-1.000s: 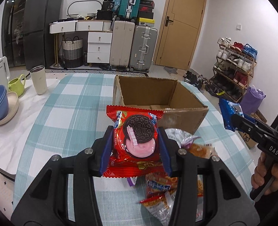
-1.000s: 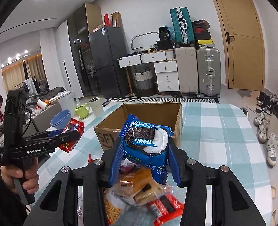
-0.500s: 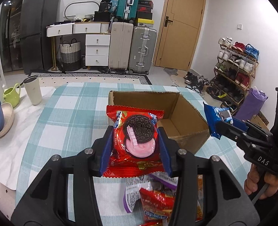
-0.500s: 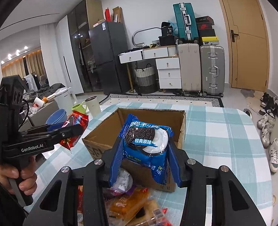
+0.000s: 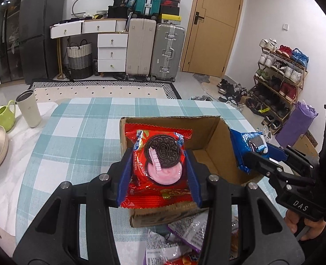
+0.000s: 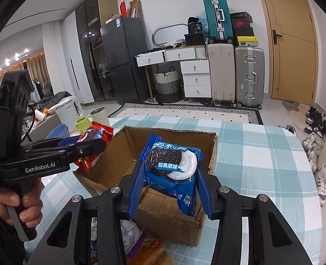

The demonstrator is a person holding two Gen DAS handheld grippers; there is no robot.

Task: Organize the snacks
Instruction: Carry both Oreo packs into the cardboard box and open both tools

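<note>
The left gripper (image 5: 159,172) clamps a red Oreo packet (image 5: 160,170) over the cardboard box (image 5: 209,132) on the checked bench (image 5: 79,132). At 3 o'clock, the right gripper (image 6: 168,181), marked "DAS", pinches a blue Oreo packet (image 6: 171,167) over the same box; loose snack packets (image 5: 180,238) lie at 6 o'clock.

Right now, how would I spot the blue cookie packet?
Find the open brown cardboard box on the checked teal tablecloth. Above it, the right gripper holds the blue Oreo packet. The left gripper's packet is red.
</note>
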